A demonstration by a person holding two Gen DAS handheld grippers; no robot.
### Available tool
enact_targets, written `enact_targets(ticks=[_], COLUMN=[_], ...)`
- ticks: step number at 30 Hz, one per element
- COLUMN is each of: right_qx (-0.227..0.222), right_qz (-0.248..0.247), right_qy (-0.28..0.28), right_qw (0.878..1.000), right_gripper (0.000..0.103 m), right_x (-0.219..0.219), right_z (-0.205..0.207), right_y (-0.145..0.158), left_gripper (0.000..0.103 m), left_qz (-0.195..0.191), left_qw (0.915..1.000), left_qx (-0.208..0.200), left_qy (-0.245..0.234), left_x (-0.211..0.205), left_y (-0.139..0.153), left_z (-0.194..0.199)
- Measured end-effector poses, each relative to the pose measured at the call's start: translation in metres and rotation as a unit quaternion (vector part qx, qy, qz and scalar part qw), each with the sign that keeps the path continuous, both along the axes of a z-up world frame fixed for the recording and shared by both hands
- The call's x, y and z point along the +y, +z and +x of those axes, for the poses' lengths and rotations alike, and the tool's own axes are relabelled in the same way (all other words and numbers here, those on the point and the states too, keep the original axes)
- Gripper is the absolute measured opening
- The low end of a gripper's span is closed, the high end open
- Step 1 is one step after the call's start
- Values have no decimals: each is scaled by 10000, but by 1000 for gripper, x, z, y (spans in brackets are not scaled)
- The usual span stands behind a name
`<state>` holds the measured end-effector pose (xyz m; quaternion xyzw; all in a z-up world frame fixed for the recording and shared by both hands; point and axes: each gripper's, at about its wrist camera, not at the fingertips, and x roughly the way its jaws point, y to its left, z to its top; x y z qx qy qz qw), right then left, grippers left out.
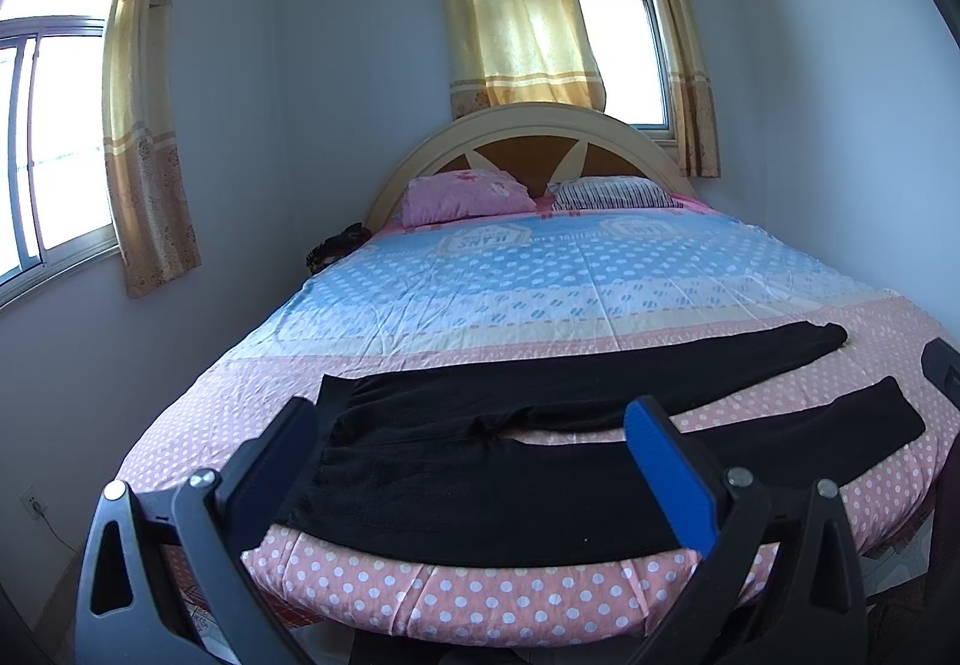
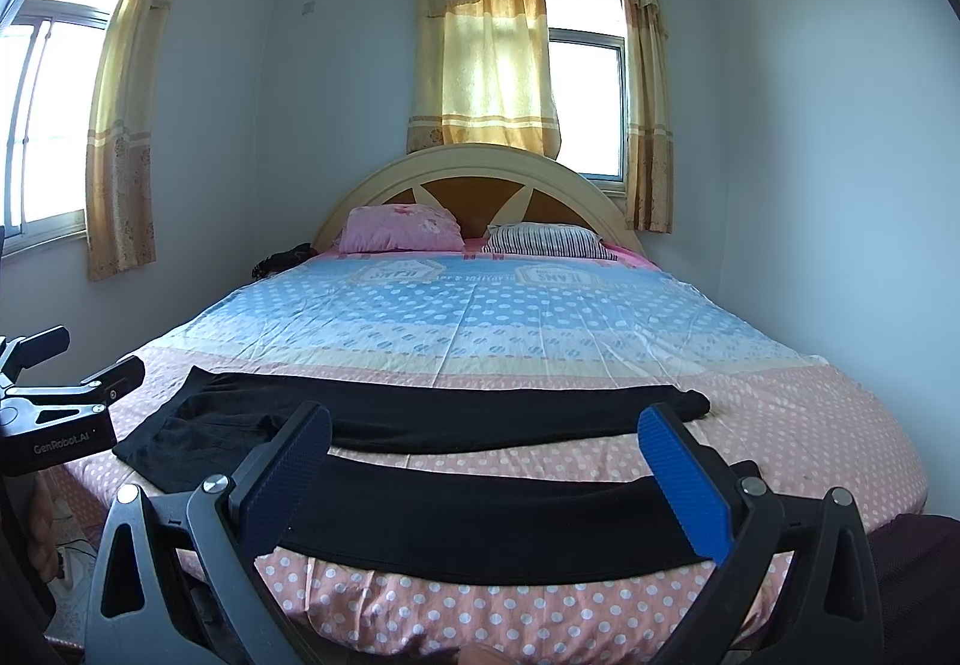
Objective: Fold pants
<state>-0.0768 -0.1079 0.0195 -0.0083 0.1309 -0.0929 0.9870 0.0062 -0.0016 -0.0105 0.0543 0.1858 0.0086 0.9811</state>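
Black pants (image 1: 480, 461) are spread flat across the bed (image 1: 540, 269), just ahead of both claws. The left claw (image 1: 474, 449) and right claw (image 2: 486, 461) are held released above them.

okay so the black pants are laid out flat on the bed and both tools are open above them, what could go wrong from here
1. The near leg of the black pants lies along the foot edge of the bed; a careless pull could probably drag it off.
2. The sheet is thin and creased, so the left tool or the right tool might pinch it along with the fabric.
3. The legs are spread apart, so lifting only one end may leave the fold uneven.
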Motion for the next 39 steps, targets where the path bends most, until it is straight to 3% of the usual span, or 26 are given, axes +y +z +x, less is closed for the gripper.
enact_targets(ticks=[16,21,26,31,34,35,38,39], right_qx=[153,240,555,968,1140,1236,1589,1686], right_qz=[-24,12,133,110,200,265,462,520], right_qy=[0,346,349,37,-239,-341,-531,-595], right_qw=[9999,9991,9978,9952,9930,9914,9848,9825], right_gripper=[102,102,102,102,100,98,78,74], right_x=[0,-3,-18,-56,-94,-109,-150,-164], right_z=[7,15,37,68,88,97,124,133], right_y=[-8,-16,-33,-55,-64,-67,-75,-78], left_gripper=[103,103,103,103,103,103,101,96], left_qz=[16,-22,44,140,219,376,557,554], left_qw=[9999,9997,9982,9908,9867,9852,9804,9794], left_qx=[108,242,412,717,978,1038,1389,1505], left_qy=[23,-19,437,1137,1280,1314,1285,1230], left_x=[-2,3,36,101,139,147,173,177], left_y=[-6,-14,-32,-51,-65,-70,-90,-96], left_z=[3,17,63,147,194,207,251,260])
